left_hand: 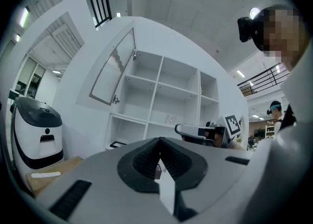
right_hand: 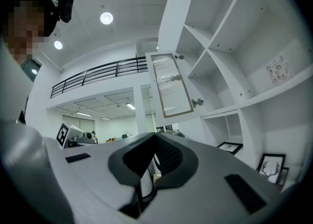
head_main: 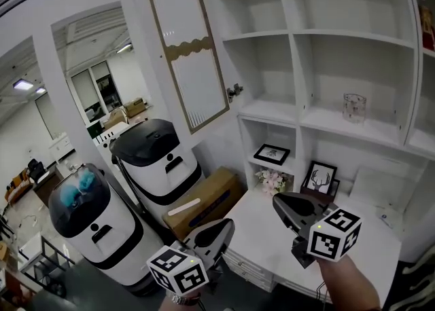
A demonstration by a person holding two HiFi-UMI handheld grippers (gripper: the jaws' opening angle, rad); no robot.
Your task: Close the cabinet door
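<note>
A robot (head_main: 158, 160) and cardboard box (head_main: 207, 202) stand under the open cabinet door (head_main: 190, 58).

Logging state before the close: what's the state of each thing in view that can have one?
White cabinet door with ribbed glass panel: open, swung wide.
Left gripper: jaws shut, empty.
Right gripper: jaws shut, empty.
Clear glass tumbler: upright on shelf.
Black-framed deer picture: upright.
</note>
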